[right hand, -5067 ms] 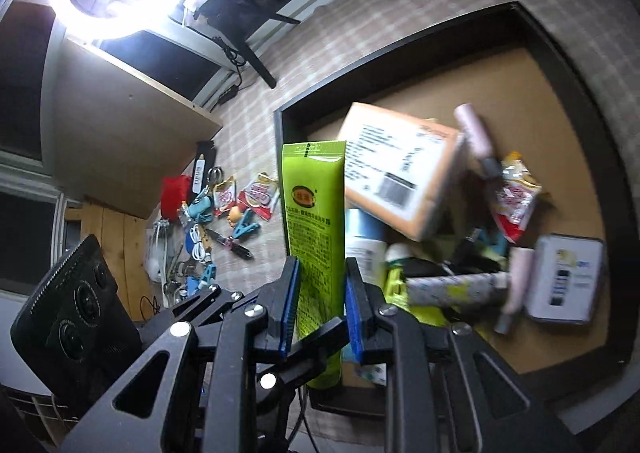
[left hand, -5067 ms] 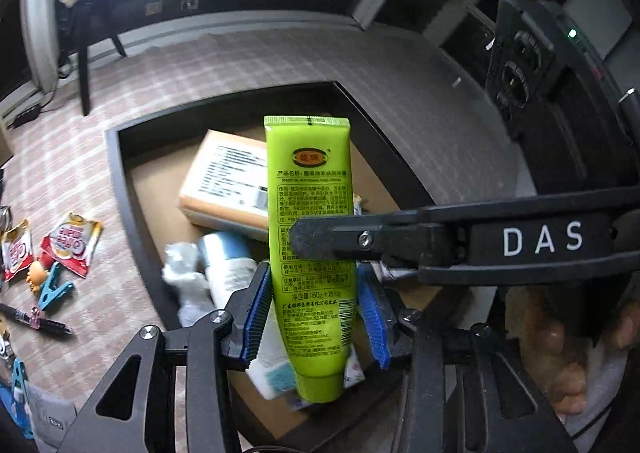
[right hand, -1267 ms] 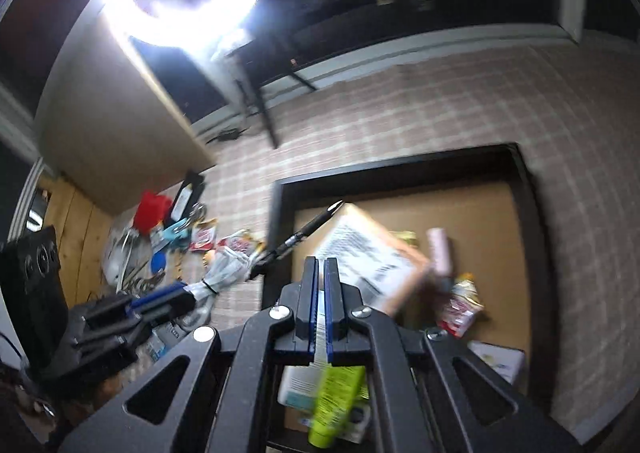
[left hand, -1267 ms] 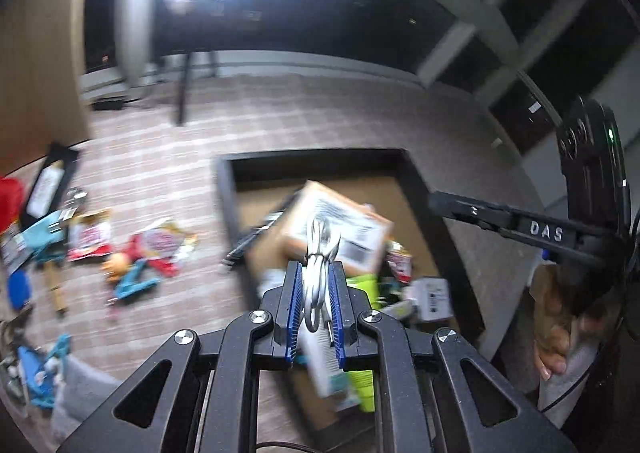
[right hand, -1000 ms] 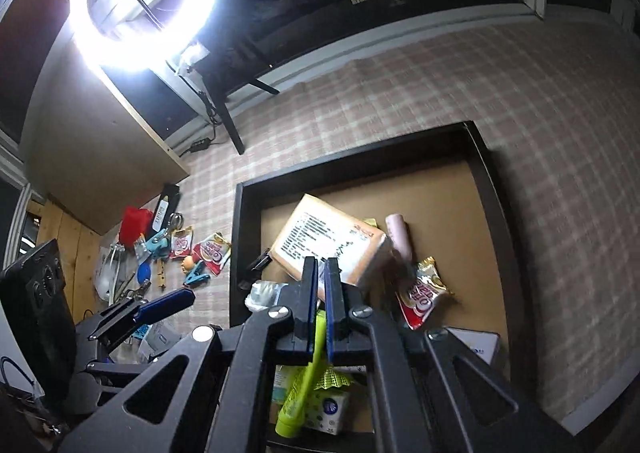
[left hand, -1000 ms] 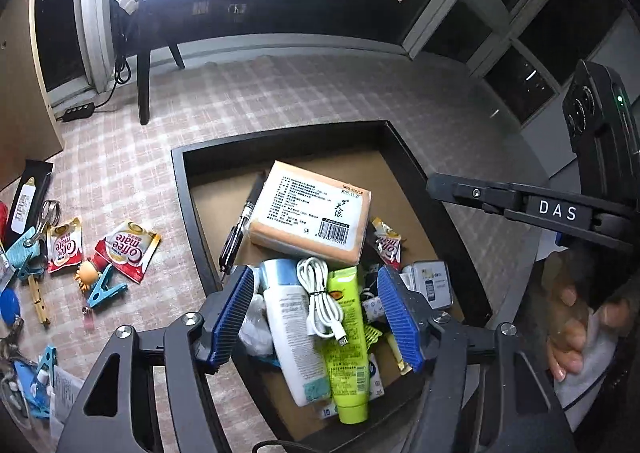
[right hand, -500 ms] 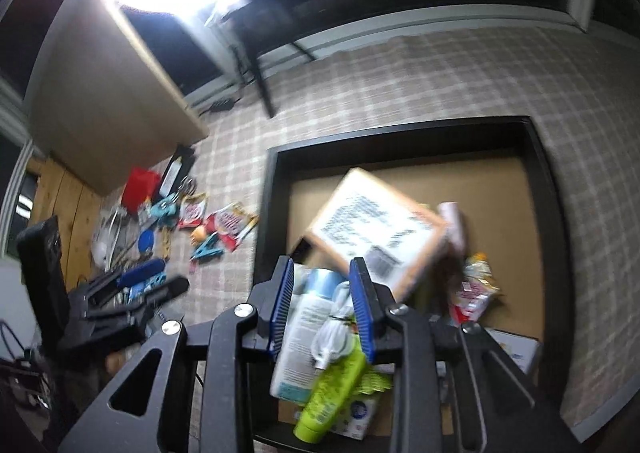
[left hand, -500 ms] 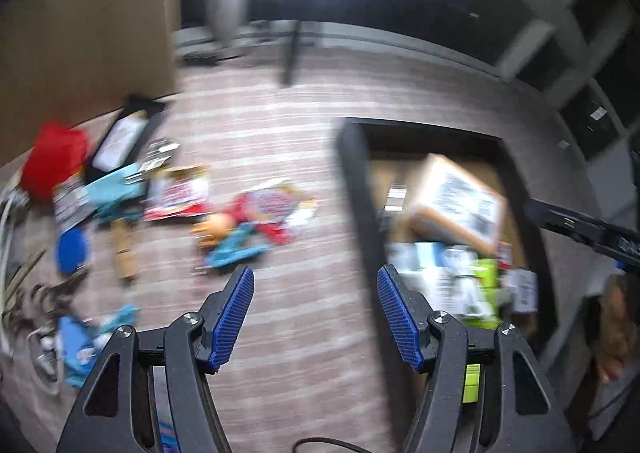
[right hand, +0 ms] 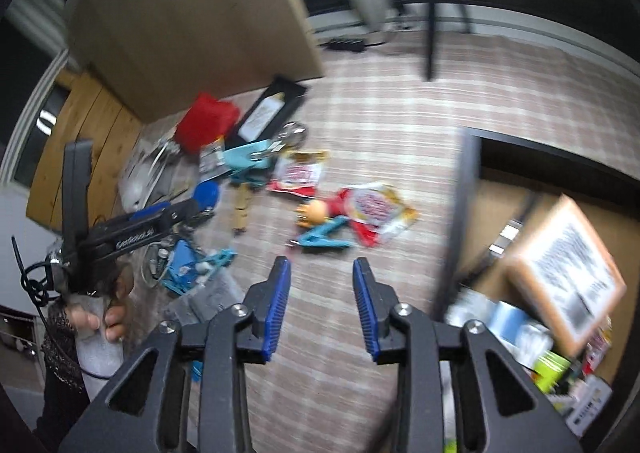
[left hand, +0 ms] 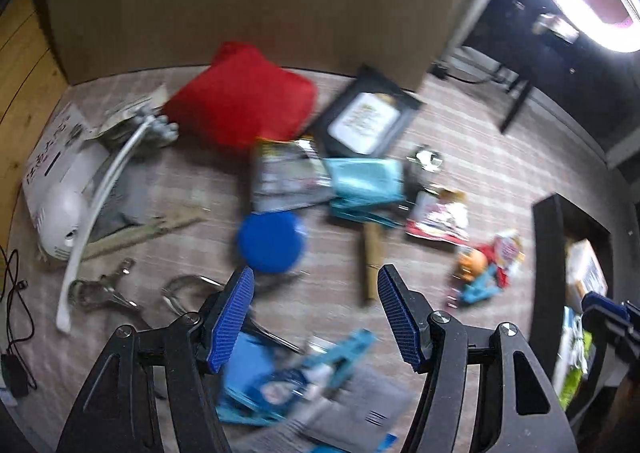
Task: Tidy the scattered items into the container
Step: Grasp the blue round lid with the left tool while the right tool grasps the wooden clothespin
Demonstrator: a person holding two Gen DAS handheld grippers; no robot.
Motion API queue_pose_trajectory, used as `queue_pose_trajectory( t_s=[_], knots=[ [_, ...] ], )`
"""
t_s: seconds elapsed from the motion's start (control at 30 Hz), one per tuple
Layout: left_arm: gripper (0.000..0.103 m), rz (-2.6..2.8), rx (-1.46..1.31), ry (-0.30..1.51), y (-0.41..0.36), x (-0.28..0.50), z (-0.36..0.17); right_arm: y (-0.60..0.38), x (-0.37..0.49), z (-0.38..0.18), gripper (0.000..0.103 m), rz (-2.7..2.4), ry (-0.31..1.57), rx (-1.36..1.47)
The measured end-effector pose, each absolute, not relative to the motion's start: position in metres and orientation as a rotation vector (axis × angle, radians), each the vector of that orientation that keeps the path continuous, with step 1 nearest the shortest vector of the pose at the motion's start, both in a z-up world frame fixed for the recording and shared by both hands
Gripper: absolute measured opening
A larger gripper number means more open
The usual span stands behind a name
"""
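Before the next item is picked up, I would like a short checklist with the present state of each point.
1. Left gripper empty, jaws apart: ok.
2. Right gripper empty: ok; its jaws have just been opening, nothing between them.
3. Items left outside the container: not ok; the blue round lid, red pouch, snack packet and teal clip lie on the checked cloth.
4. Container within view of the right gripper: ok.
5. Free space in the container: ok; bare bottom shows beyond the brown box.
6. Exact target under the left gripper: cannot tell; the picture is blurred.
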State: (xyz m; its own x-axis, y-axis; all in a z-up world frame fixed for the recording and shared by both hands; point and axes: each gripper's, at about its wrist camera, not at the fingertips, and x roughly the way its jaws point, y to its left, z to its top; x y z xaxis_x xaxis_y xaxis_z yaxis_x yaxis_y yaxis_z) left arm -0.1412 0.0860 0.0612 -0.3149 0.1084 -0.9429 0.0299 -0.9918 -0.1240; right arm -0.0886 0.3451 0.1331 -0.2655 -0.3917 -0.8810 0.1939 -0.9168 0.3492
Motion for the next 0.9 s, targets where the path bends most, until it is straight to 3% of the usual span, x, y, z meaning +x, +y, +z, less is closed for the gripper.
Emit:
queue_pose_trajectory(
  t_s=[0.33, 0.57, 0.7, 0.77, 0.9],
  knots=[
    [0.062, 2.478, -1.903, -0.219, 0.07, -0.168, 0.03, 0.231, -0.121, 0.085, 0.041, -2.106, -0.096, 1.703],
    [0.062, 2.462, -1.939, -0.232, 0.066, -0.176, 0.013, 0.209, -0.135, 0.053, 0.041, -2.104, -0.07, 1.755],
    [0.058, 2.474, -1.939, -0.217, 0.067, -0.175, 0.009, 0.201, -0.139, 0.045, 0.041, -2.107, -0.046, 1.769],
    [0.049, 2.492, -1.937, -0.188, 0.068, -0.174, 0.009, 0.196, -0.141, 0.042, 0.041, -2.11, -0.033, 1.769],
    [0.048, 2.505, -1.928, -0.205, 0.064, -0.173, 0.009, 0.185, -0.144, 0.036, 0.041, -2.116, 0.002, 1.772]
  ],
)
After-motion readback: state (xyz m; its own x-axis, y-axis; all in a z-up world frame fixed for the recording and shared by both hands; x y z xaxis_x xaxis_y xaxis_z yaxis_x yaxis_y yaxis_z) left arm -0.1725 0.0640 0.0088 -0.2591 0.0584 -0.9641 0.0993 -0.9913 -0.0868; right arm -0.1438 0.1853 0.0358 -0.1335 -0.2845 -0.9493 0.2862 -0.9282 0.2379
